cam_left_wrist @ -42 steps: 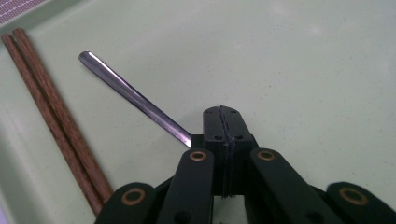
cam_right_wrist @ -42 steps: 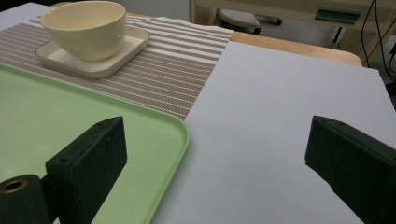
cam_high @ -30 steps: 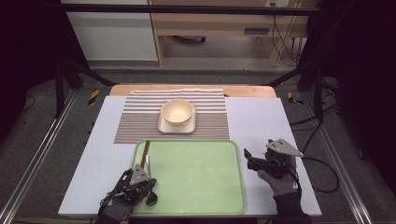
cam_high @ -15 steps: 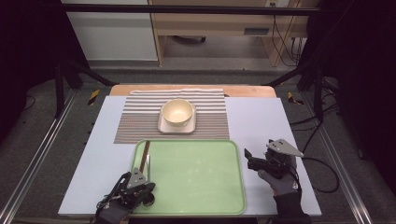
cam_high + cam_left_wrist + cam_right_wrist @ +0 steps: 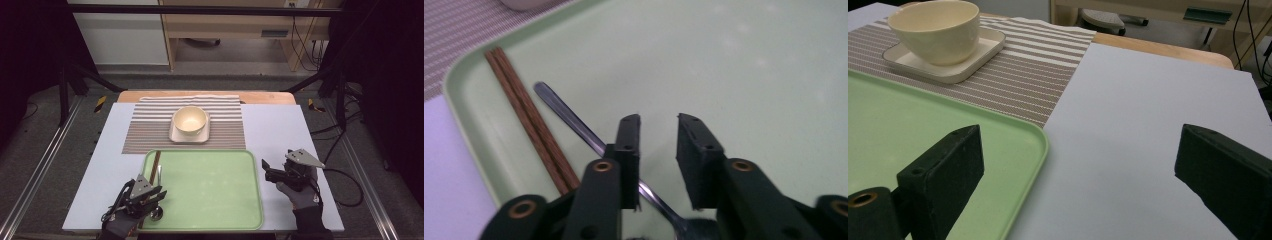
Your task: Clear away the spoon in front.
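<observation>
A green tray (image 5: 210,187) lies at the table's near side. Along its left edge rest brown chopsticks (image 5: 526,117) and a metal spoon (image 5: 569,117). My left gripper (image 5: 658,120) hovers low over the spoon at the tray's near left corner (image 5: 149,196). Its jaws have just been opening; the spoon's handle runs under the left jaw, and no pad presses on it. My right gripper (image 5: 267,169) sits off the tray's right edge, open wide (image 5: 1078,150) with nothing between its jaws.
A cream bowl (image 5: 190,120) stands on a square saucer (image 5: 176,136) on a striped placemat (image 5: 150,130) beyond the tray. White table surface (image 5: 275,130) stretches to the right. Cables (image 5: 345,185) trail off the right side.
The left gripper's jaws have parted, and the spoon now lies free on the tray. The left hand shifted slightly toward the near edge. The right gripper has stayed put.
</observation>
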